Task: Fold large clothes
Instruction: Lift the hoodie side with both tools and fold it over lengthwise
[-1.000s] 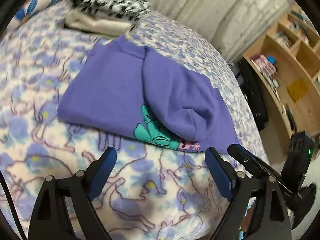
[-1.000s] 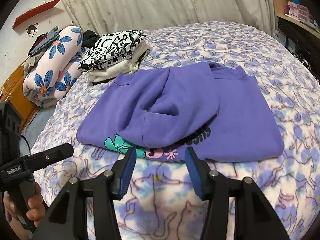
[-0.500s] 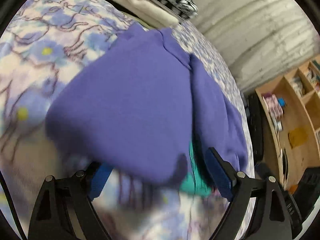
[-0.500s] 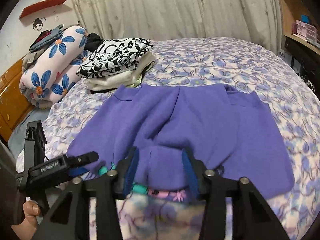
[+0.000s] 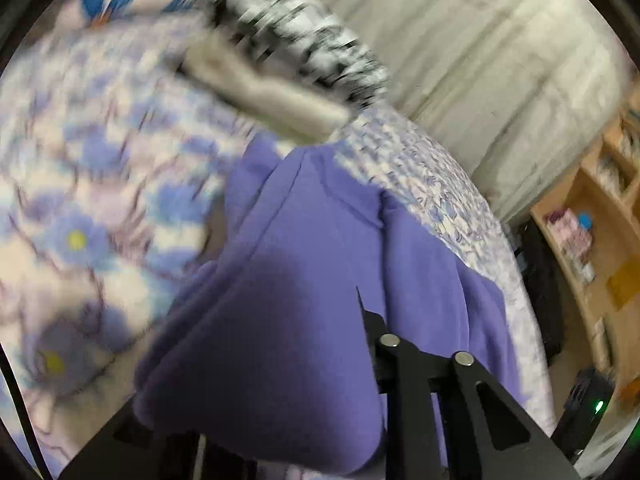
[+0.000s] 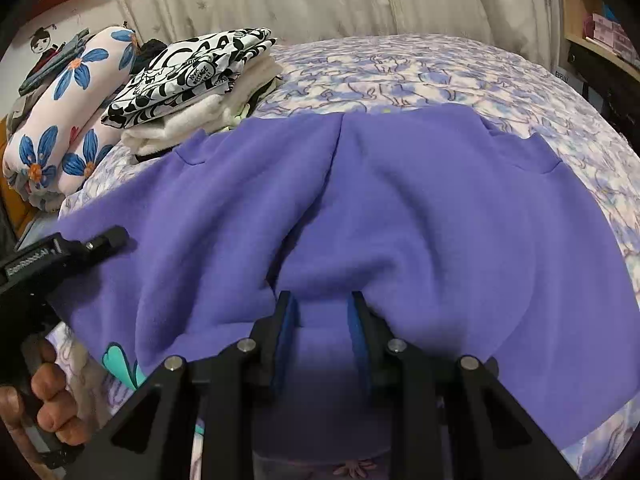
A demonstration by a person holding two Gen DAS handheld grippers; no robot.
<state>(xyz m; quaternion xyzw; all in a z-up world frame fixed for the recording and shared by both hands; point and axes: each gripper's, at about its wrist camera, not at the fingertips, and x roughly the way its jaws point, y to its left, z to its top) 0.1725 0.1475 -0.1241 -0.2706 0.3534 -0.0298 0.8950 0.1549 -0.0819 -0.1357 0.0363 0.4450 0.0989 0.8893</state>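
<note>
Since a second ago the purple sweatshirt (image 6: 420, 208) has gone from lying just ahead of both tools to lifting at its near hem. It lies on the floral bedspread (image 6: 420, 68), near the folded stack (image 6: 192, 80). The right gripper (image 6: 322, 320) pinches the hem between its blue pads, likely to carry it forward. The left gripper (image 5: 256, 412) is buried in cloth; its jaws' state cannot be told.

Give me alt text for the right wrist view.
Right gripper pinches the near edge of a purple sweatshirt spread on a floral bed. Left gripper grips its left edge; folded clothes lie behind.
</note>
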